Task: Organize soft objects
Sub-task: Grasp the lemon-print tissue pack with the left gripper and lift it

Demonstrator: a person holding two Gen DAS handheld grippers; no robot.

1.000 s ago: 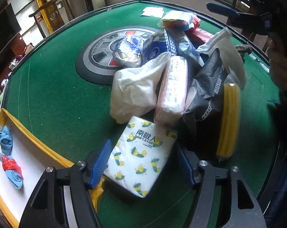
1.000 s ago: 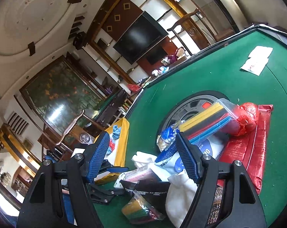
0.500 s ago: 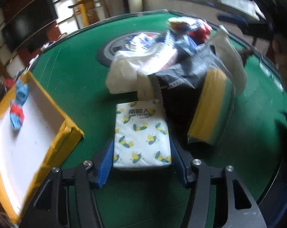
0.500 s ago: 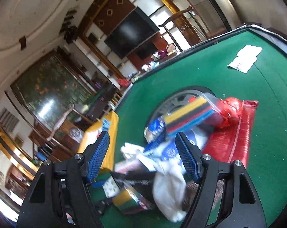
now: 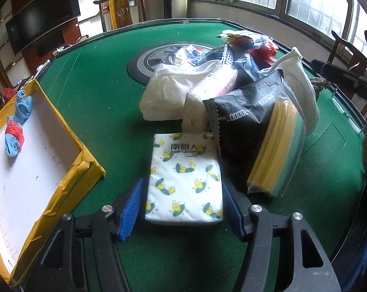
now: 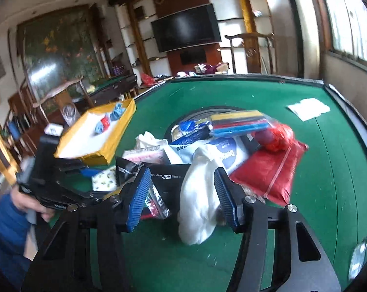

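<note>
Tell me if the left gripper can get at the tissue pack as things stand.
Probably yes. The tissue pack already lies between the left gripper's fingers, jaws just reopened a little, a gap on the left side. Nothing covers it; the black pouch only borders its far right corner.

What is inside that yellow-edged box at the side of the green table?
The yellow-edged box holds only two small blue-and-red bundles on its white floor; its nearest end is cut off by the picture's edge.

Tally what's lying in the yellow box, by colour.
All-blue bundle: 1
Red-and-blue bundle: 1
Total in the yellow box: 2
</note>
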